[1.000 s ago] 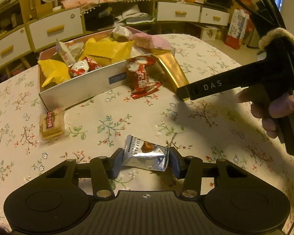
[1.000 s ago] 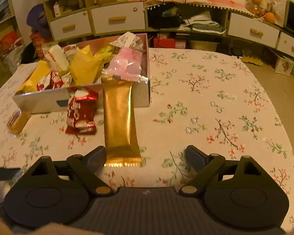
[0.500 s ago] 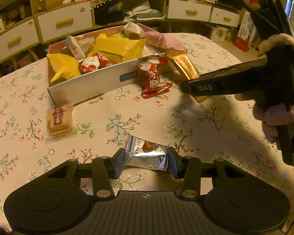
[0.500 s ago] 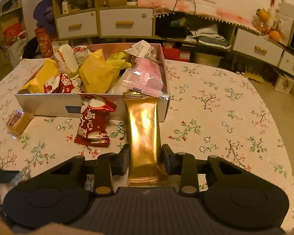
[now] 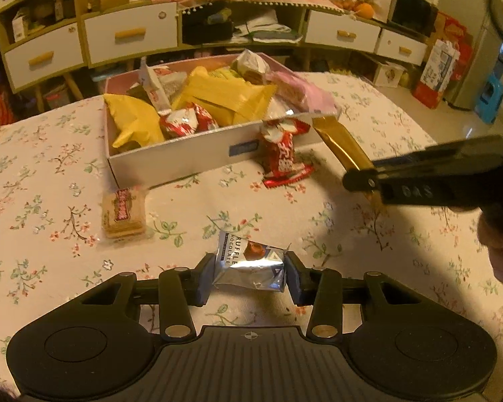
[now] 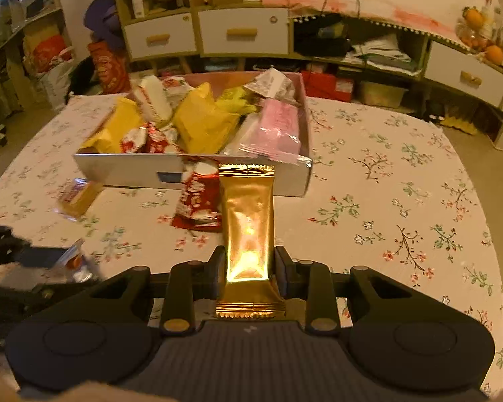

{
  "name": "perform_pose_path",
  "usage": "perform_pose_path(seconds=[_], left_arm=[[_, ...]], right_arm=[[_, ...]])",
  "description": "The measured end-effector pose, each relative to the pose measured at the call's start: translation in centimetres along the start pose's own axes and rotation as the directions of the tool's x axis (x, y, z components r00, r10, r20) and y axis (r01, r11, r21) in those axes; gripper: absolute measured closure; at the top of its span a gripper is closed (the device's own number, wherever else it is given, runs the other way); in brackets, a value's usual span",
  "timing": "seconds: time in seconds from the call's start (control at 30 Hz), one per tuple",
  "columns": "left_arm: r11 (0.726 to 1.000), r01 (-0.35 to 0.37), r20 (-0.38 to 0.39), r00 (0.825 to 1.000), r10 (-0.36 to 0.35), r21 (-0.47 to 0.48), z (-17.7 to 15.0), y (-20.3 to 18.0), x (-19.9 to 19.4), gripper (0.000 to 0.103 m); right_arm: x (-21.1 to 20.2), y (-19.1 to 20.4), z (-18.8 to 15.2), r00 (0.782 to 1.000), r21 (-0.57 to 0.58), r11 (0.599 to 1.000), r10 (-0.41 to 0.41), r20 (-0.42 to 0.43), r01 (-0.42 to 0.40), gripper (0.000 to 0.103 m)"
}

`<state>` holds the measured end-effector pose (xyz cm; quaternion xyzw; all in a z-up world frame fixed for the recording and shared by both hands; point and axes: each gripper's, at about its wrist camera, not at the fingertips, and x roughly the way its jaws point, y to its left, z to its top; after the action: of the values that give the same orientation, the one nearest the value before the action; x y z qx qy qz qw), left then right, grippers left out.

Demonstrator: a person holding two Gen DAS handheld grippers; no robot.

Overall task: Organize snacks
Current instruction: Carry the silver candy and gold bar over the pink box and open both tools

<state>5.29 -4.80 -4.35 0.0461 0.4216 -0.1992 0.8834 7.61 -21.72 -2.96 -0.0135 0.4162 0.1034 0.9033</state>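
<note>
So both grippers had a snack each. The left gripper (image 5: pixel 249 276) was clamped on a small silver truffle pack (image 5: pixel 249 264), pads pressing its two short ends, with the pack sitting crosswise between the fingers and just above the flowered tablecloth (image 5: pixel 50 174). Its jaws were at a narrow-ish gap, only as wide as the pack.

The right gripper (image 6: pixel 248 269) had just been closing, and its jaws were squeezed on the near end of a long gold bar (image 6: pixel 248 221). The bar ran straight out ahead of the fingers, its far crimped edge reaching the front wall of the box (image 6: pixel 124 171); whether it touched the wall, I couldn't tell. A bit of the bar's near end stuck out behind the pads toward the camera. In the left view that same gripper came in from the right side, held by a hand (image 5: pixel 501 244), with the gold bar angled up toward the box corner.

The box sat further back on the table, stuffed with yellow bags (image 5: pixel 224 97), a pink pack (image 6: pixel 276 127) and some red-and-white wrappers. A red pack (image 6: pixel 198 201) leaned on the box's front wall, right beside the gold bar on its left. A wafer pack (image 5: pixel 122 212) lay on the cloth by the box's near-left corner, well apart from both grippers.
</note>
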Motion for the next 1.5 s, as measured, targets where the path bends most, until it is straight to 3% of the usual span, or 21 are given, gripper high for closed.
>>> perform_pose_path(seconds=[0.4,0.67,0.8,1.07,1.5], left_arm=[[0.996,-0.025,0.084,0.996,0.032,-0.086,2.4,2.4,-1.7,0.064],[0.996,-0.079,0.151,0.985,0.083,-0.029,6.0,2.6,-1.1,0.064],[0.997,-0.067,0.150,0.986,0.070,-0.027,7.8,2.8,0.0,0.064],[0.998,-0.056,0.156,0.986,0.060,-0.035,11.0,3.4,2.6,0.063],[0.991,-0.137,0.107,0.985,0.135,0.009,12.4,3.9,6.3,0.063]], right_arm=[[-1.4,0.3,2.2,0.992,0.084,0.991,0.096,0.085,-0.103,0.076],[-1.7,-0.4,3.8,0.989,0.165,0.982,0.075,0.126,-0.095,0.076],[-1.9,-1.3,4.8,0.984,0.191,0.975,0.086,0.158,-0.116,0.076],[0.7,-1.5,6.8,0.987,0.162,0.981,0.088,0.133,-0.109,0.076],[3.4,-1.2,9.0,0.991,0.170,0.981,0.078,0.106,-0.095,0.076]])
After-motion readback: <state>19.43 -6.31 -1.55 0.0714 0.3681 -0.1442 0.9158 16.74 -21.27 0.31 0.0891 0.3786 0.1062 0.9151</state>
